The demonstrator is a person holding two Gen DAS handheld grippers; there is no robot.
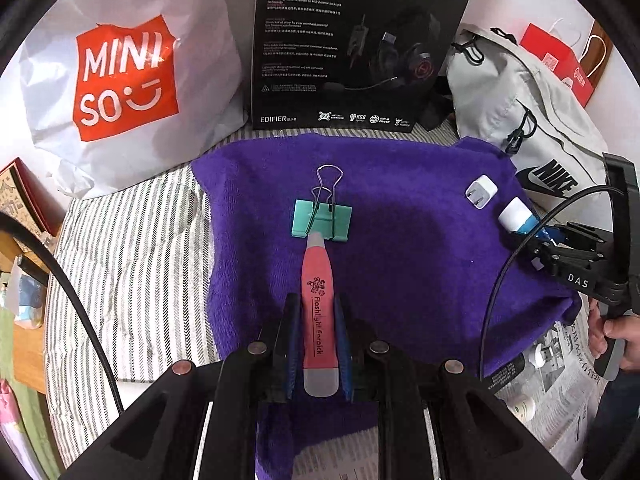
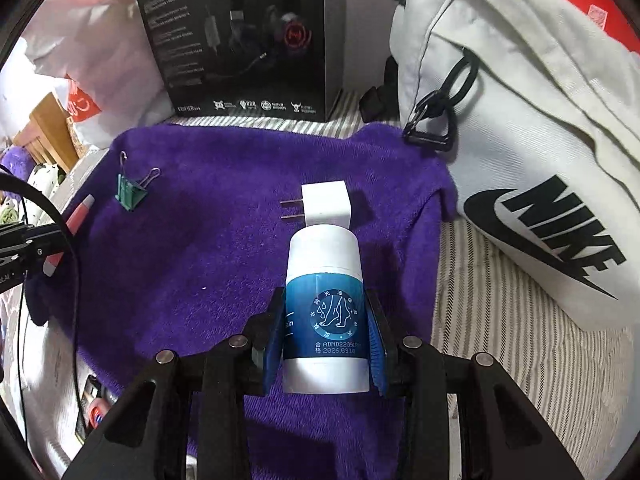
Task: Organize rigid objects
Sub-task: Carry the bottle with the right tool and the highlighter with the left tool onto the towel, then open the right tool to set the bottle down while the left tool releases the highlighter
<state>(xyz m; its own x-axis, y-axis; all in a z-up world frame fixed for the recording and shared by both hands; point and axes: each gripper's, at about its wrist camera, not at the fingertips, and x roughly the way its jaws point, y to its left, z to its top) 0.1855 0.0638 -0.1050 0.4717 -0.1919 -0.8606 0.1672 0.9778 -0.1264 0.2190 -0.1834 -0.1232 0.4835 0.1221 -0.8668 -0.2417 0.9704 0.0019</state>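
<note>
"Flashlight Earpick" pen, beside Miniso bag

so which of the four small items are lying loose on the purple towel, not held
The green binder clip and the white plug adapter. The pink flashlight earpick and the blue-and-white bottle are each clamped in a tool.

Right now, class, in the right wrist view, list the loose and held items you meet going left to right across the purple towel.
Pink flashlight earpick → green binder clip → white plug adapter → blue-and-white bottle, all over the purple towel.
</note>
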